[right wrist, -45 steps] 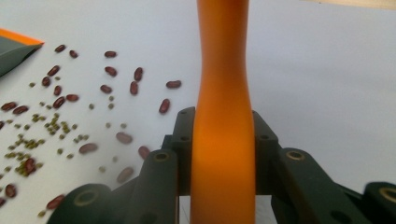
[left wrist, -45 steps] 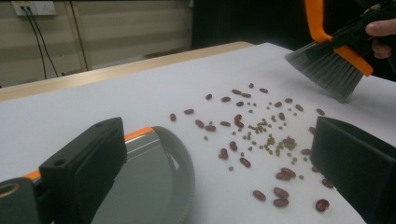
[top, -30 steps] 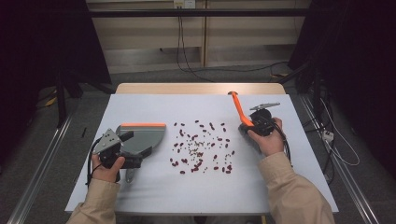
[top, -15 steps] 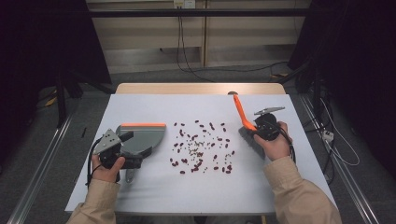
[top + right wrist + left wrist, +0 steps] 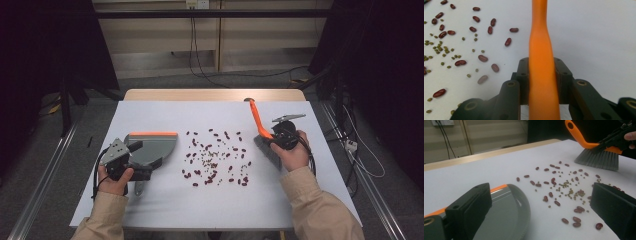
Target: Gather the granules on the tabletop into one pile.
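Red kidney beans and small green beans (image 5: 215, 161) lie scattered on the middle of the white table (image 5: 165, 115). To their left sits a grey dustpan (image 5: 152, 149) with an orange edge. My left gripper (image 5: 142, 164) stands over its near side, jaws wide open (image 5: 540, 195); one jaw hangs above the pan (image 5: 506, 215). On the right, my right gripper (image 5: 274, 136) is shut on the orange handle of a brush (image 5: 256, 117). Its jaws have just been closing with that handle (image 5: 540, 45) between them. The grey bristles (image 5: 596, 158) rest by the beans (image 5: 564, 187).
The table's wooden far edge (image 5: 215, 94) runs along the back. Cables (image 5: 350, 150) hang off the right side toward the floor. Bare white surface lies in front of the beans and behind them.
The right hand and its gripper have shifted slightly right and nearer at the brush handle. The brush, dustpan and left hand stay where they were.
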Available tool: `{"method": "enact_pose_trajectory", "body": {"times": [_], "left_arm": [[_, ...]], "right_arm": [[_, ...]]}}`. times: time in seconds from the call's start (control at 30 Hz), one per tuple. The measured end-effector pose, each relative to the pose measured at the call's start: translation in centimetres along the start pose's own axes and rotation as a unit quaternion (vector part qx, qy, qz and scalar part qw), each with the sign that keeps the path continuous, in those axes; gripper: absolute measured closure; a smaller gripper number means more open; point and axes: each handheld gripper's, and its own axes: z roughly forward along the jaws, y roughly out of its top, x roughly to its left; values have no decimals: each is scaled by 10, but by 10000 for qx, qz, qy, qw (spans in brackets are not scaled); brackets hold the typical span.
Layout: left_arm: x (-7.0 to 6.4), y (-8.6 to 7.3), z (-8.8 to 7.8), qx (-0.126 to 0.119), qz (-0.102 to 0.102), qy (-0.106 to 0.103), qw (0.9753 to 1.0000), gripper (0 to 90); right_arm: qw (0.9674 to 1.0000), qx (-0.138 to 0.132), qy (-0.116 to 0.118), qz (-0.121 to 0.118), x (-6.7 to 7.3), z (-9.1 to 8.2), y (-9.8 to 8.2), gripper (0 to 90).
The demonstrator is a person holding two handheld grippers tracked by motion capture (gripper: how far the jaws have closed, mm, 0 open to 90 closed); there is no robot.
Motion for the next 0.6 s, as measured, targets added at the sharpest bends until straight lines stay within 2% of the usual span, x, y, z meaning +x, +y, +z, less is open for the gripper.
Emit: {"method": "enact_pose_trajectory", "body": {"times": [0.13,0.27,0.43,0.6], "left_arm": [[1,-1,-1,11,-19,13,10000,36],[2,-3,-1,39,-29,14,10000,36],[3,-5,-1,85,-46,1,10000,36],[5,-5,-1,92,-84,20,9999,36]], "right_arm": [[9999,-139,0,-68,1,3,2,714],[9994,-303,111,-134,1,6,7,714],[9964,-590,130,-590,5,10,19,714],[9943,-601,189,-857,5,23,35,714]]}}
